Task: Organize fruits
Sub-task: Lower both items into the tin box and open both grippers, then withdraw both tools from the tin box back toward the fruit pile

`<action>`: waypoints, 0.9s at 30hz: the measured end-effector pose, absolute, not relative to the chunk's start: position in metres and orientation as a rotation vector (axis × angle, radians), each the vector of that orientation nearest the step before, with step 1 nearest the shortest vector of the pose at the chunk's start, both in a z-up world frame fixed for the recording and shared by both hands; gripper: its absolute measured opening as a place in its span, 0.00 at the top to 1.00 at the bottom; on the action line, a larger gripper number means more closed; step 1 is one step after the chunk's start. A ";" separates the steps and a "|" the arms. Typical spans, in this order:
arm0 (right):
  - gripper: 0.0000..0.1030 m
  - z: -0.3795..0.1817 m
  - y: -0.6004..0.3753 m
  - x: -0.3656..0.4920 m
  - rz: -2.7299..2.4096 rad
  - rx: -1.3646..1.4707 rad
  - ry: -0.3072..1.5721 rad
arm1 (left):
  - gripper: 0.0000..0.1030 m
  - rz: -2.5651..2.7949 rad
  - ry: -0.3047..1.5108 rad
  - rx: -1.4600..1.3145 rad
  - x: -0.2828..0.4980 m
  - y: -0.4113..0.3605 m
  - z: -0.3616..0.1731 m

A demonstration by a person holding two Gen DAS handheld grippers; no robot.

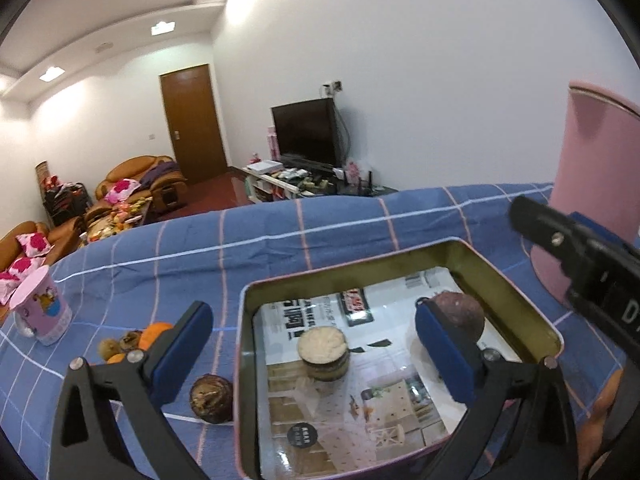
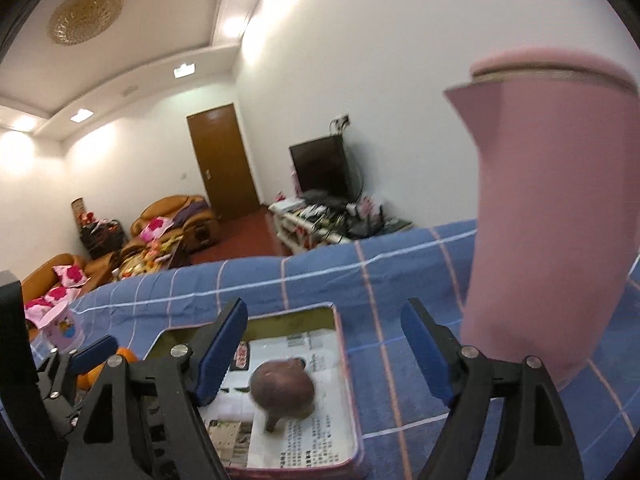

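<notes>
A rectangular tin box (image 1: 516, 300) lined with printed paper sits on the blue checked cloth. In it lie a halved fruit with pale flesh (image 1: 323, 352) and a round brown fruit (image 1: 460, 314), which also shows in the right wrist view (image 2: 282, 394). My left gripper (image 1: 316, 356) is open above the box, empty. My right gripper (image 2: 324, 356) is open and empty above the box's right side (image 2: 348, 380). A dark brown fruit (image 1: 211, 398) lies left of the box. Oranges and small brown fruits (image 1: 136, 342) lie further left.
A tall pink cylinder (image 1: 592, 184) stands right of the box, close to my right gripper (image 2: 548, 216). A pink printed cup (image 1: 40, 310) stands at the far left. The table's far edge drops to a living room with sofas and a television.
</notes>
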State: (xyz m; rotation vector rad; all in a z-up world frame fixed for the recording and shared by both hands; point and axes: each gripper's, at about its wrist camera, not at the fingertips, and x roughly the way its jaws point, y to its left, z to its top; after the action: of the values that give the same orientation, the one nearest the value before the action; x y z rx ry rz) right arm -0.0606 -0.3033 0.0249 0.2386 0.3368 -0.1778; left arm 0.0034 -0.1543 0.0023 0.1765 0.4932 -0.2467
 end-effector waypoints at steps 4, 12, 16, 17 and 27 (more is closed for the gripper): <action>0.15 0.027 -0.295 -0.069 -0.230 0.169 0.258 | 0.00 -0.205 0.473 0.164 0.004 -0.147 0.006; 0.15 0.025 -0.282 -0.064 -0.251 0.085 0.306 | 0.00 -0.185 0.450 0.185 -0.002 -0.143 0.007; 0.15 0.023 -0.279 -0.063 -0.288 0.079 0.342 | 0.00 -0.208 0.439 0.199 -0.008 -0.144 0.008; 0.15 0.022 -0.279 -0.064 -0.300 0.083 0.346 | 0.00 -0.211 0.434 0.204 -0.011 -0.145 0.008; 0.15 0.022 -0.275 -0.083 -0.309 0.131 0.349 | 0.00 -0.228 0.436 0.218 -0.021 -0.136 0.009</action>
State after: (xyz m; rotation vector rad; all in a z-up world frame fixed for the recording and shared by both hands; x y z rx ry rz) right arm -0.0831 -0.2752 0.0216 0.1310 0.3489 -0.3087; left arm -0.0210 -0.1361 0.0086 0.2183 0.4360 -0.2277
